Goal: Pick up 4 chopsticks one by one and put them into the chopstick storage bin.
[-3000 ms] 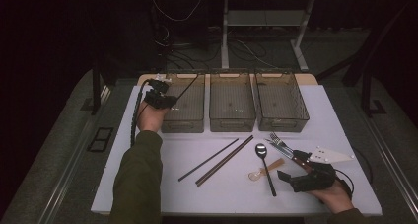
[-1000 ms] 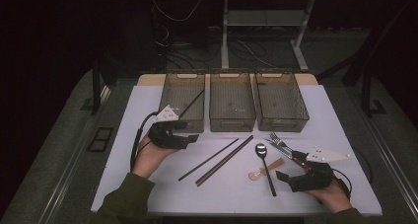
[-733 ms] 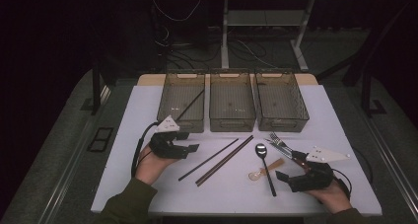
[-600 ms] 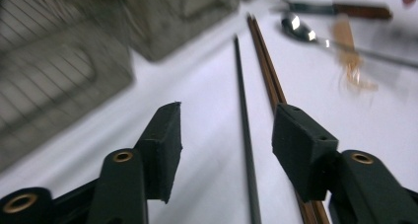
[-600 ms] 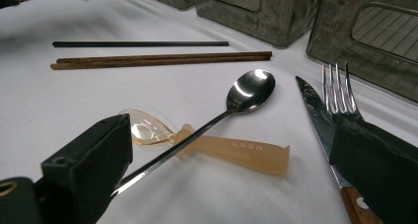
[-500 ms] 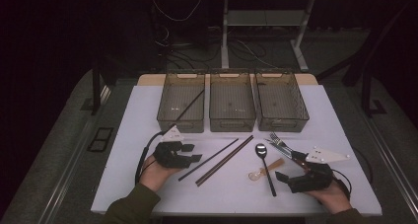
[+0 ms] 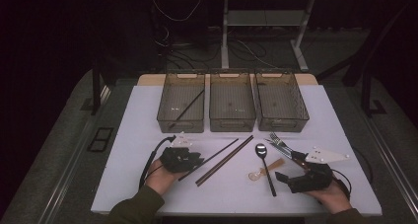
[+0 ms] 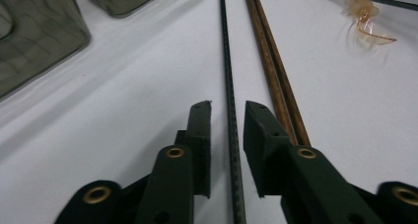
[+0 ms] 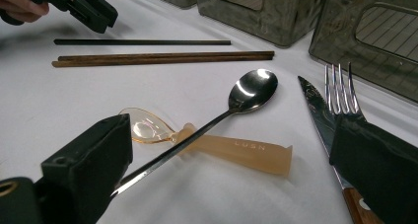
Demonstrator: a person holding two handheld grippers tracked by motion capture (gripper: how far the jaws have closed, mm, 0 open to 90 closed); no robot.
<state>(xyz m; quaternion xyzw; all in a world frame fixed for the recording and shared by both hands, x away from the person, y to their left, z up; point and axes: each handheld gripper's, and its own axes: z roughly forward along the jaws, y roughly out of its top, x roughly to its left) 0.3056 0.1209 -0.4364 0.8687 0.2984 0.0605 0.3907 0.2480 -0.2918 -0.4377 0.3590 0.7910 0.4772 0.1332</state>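
Closing in from the wider spread seen a second back, the left gripper (image 8: 227,116) has come down from near the bins to the white bench (image 7: 138,135), and its two black fingers (image 8: 199,135) now straddle the thin black ribbed chopstick (image 8: 227,76). A sliver of bench shows on either side of the stick in the left gripper view, so the pads look just short of pressing; the fingers are narrowly apart, not yet clamped. That suggests a pick is about to be made, with the stick likely bound for the brown translucent plastic bin (image 7: 181,105) where a like black stick already leans. The chopstick lies flat, its long axis running straight out between the fingers and away from them, its far end toward the bins; the near end passes back under the gripper. Just beyond the right-hand finger lies the pair of brown wooden chopsticks (image 8: 271,61), almost parallel and close enough to get nudged. The right gripper (image 7: 303,177) rests on the bench with fingers wide apart over the steel spoon (image 9: 249,93).
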